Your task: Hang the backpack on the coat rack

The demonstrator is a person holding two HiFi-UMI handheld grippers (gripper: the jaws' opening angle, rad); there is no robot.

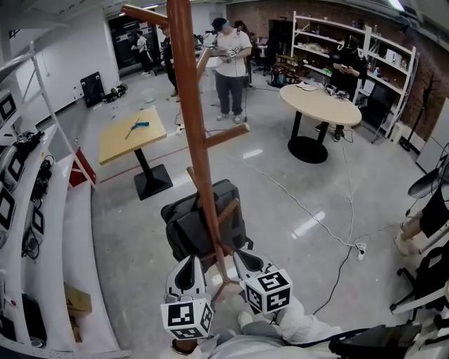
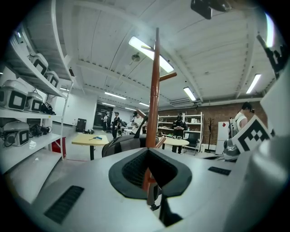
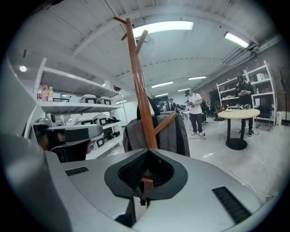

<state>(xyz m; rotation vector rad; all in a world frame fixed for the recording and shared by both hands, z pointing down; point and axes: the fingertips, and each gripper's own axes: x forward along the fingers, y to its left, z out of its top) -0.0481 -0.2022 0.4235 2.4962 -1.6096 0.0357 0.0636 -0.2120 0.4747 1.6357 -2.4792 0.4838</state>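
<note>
**Hanging low on the wooden rack: a dark grey backpack**

The backpack is soft, made of cloth, and boxy in shape. It sits against the pole of the coat rack, low down, by a short peg that slants up. The rack is smooth red-brown wood. It has one tall round pole, with more pegs sticking out higher up.

Both tools are just beside the foot of the rack, pointing at it. The left gripper has its jaws together at the tips, with nothing held. The right gripper is the same: tips together, nothing in them. Each tool is grey with black bumpy pads inside. Each one carries a cube with black and white square marks.

The floor is grey, hard and shiny. A thin white cable runs across it. A square table with a pale wood top stands past the rack, with a small blue tool on it. A round table stands further right. White shelves line the left side. A brick wall is at the back, and a person stands in the room.
</note>
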